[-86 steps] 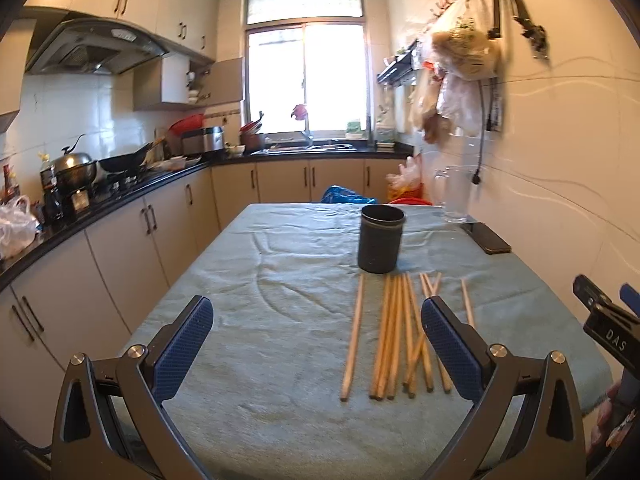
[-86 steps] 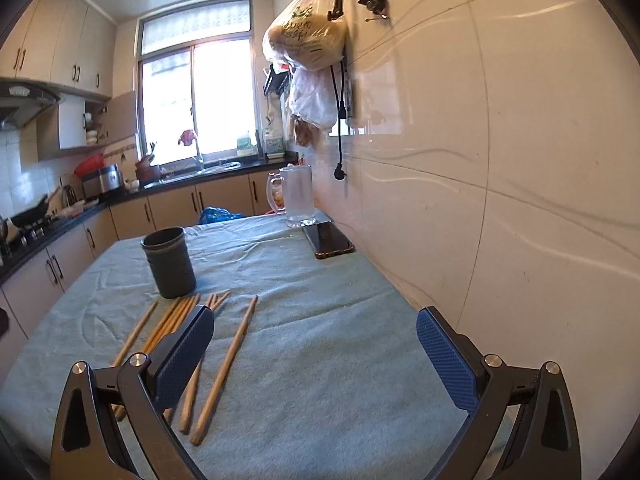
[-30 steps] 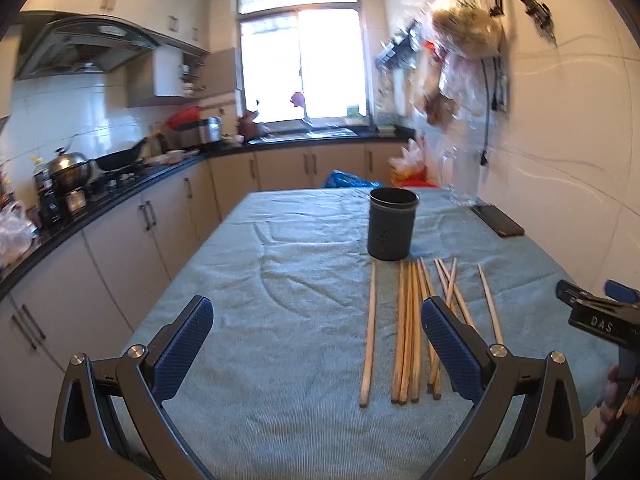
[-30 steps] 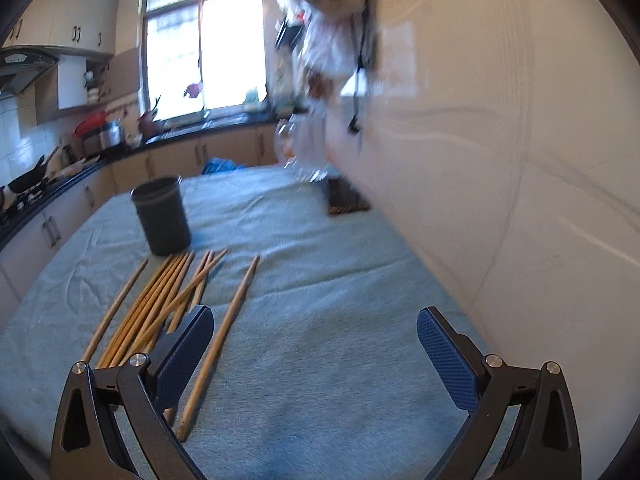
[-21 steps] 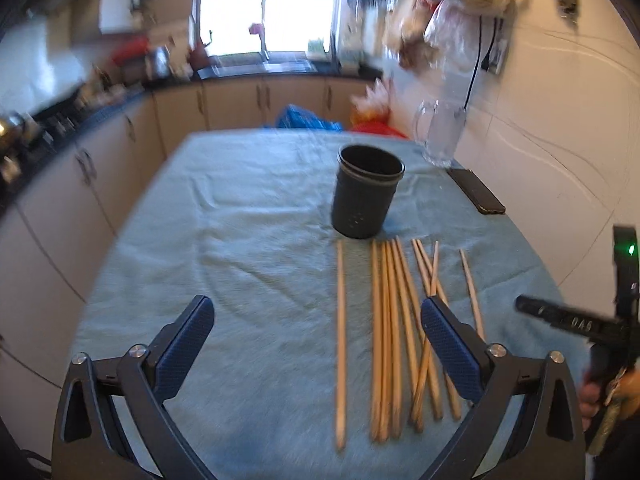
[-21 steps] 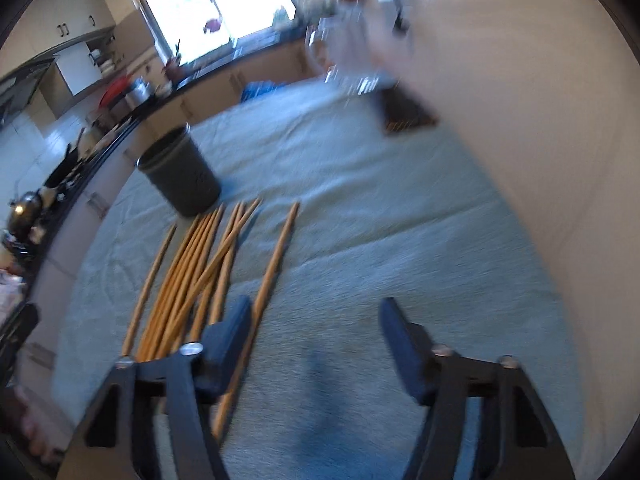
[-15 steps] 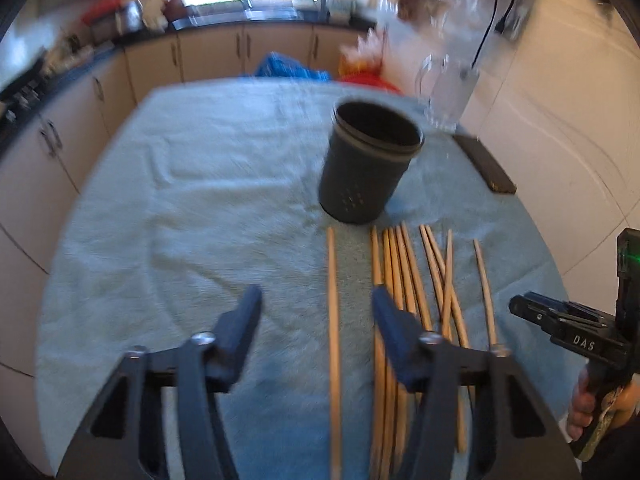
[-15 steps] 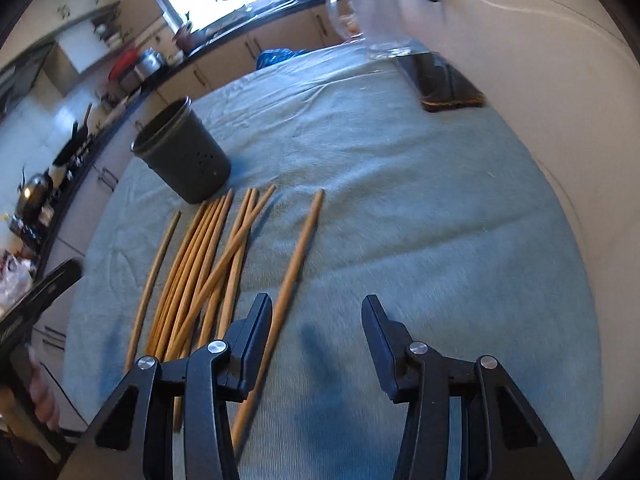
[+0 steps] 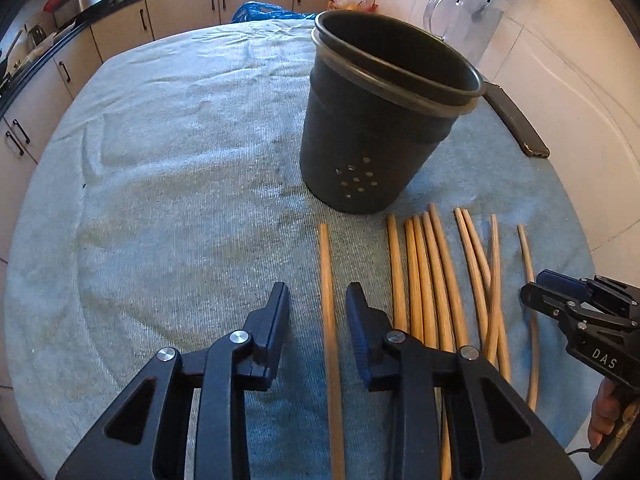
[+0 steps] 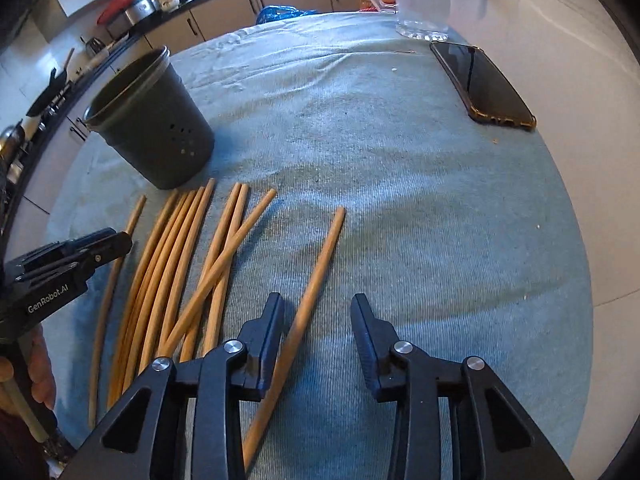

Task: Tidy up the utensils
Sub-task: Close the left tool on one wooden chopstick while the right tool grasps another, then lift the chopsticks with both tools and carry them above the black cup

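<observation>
Beside one holder (image 9: 376, 136), ten chopsticks (image 9: 436, 276).

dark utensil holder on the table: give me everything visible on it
The utensil holder is a dark grey, matte, round cup, plastic by the look, tapering slightly toward its base. A second rim shows inside the first, like an inner liner. Small drain holes dot its lower wall. It stands upright and empty on the blue-green cloth, just beyond the chopsticks' far tips; contact unclear.

A home kitchen — cabinets (image 9: 180, 12), pots on the counter (image 10: 132, 8) — cloth-covered table (image 9: 168, 152).
</observation>
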Available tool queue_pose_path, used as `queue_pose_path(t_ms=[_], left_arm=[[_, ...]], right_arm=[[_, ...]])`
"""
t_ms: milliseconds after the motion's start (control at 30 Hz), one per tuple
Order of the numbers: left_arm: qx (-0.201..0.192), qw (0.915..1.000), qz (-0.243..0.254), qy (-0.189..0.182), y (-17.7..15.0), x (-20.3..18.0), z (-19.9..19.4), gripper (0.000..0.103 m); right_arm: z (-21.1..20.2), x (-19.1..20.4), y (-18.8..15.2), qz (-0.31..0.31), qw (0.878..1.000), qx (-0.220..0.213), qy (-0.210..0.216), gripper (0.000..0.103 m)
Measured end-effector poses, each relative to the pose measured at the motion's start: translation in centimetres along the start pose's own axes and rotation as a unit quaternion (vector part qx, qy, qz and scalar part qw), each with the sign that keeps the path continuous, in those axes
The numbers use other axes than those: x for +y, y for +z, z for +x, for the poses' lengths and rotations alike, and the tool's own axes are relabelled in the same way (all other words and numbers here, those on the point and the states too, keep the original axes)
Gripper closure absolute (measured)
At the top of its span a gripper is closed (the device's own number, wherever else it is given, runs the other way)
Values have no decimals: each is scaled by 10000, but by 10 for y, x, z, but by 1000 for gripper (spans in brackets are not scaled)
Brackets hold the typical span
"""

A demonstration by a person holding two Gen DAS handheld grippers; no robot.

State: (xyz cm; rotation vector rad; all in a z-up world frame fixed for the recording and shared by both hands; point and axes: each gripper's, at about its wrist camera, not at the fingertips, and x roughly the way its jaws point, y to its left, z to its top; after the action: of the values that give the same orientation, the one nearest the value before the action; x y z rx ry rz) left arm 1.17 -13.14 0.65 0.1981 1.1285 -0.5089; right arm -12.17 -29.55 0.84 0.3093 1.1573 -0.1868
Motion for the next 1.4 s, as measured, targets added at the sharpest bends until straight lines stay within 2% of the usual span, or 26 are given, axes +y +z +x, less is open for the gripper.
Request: queue_pose_path(t_ms=[100,167,200,233,300,367,500,667,767,1033,1233,1400], left_arm=[[-37,9999,128,74,-4,-5,0,75],[-85,9992,304,233,-5,-13,0,92],[-130,9988,363,291,-8,-16,0,97],[-155,9989,351,275,-9,-17,-1,97],[-188,9992,267,238,-10,-17,-4,97],[-289,9993,95,198,-13,-15,-13,97],[-773,9970,4,17,-27,-10,-55,97],[-1453,9893,91,-40,-58,-17,-120,97],[-1685,9854,26,-231,-69,-16,-144,97],[-2121,9760,-160,-474,-97,-14,-181,97],[-2491,9663,-267,-586,-117,-14,-209,97],[-2697,9604,-287,-642,-115,-13,-226,97]], right_arm=[[3,8,4,-84,9998,-7,-175,73],[2,10,4,-156,9994,-66,-292,78],[3,11,5,-176,9992,-110,-349,84],[2,12,4,-175,9991,-139,-365,90],[1,11,5,-177,9991,-167,-349,93],[-1,4,3,-39,9998,-143,-146,96],[-22,-2,-6,43,9991,-377,171,96],[-63,2,-25,-63,9953,-830,505,96],[-90,7,-40,-208,9909,-1167,637,96],[-151,31,-74,-598,9754,-1954,831,96],[-170,41,-84,-755,9678,-2185,994,96],[-180,43,-77,-749,9632,-2348,1077,96]])
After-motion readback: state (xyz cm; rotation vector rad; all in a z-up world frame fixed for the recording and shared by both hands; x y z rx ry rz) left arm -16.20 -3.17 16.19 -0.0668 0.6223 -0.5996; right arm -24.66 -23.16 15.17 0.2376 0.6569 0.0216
